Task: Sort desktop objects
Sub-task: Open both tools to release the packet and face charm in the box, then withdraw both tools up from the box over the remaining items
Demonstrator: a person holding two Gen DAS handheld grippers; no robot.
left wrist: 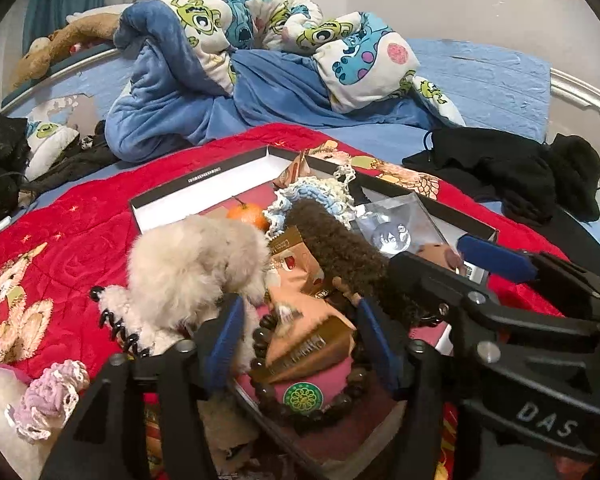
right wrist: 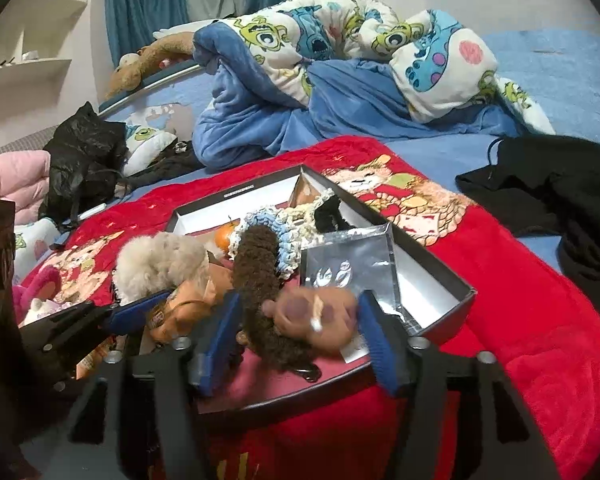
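Red blanket [right wrist: 520,280] under a box [right wrist: 432,264] full of trinkets. Left gripper [left wrist: 300,344] gapes over a bead bracelet [left wrist: 260,344]; right gripper [right wrist: 300,336] spreads around a blurred brown toy [right wrist: 312,312], not gripping.

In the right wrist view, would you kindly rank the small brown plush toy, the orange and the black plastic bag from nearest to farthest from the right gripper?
1. Small brown plush toy: between the open jaws of the right gripper, in the box.
2. Orange: farther back in the box, left of centre.
3. Black plastic bag: outside the box, far left on the bed.
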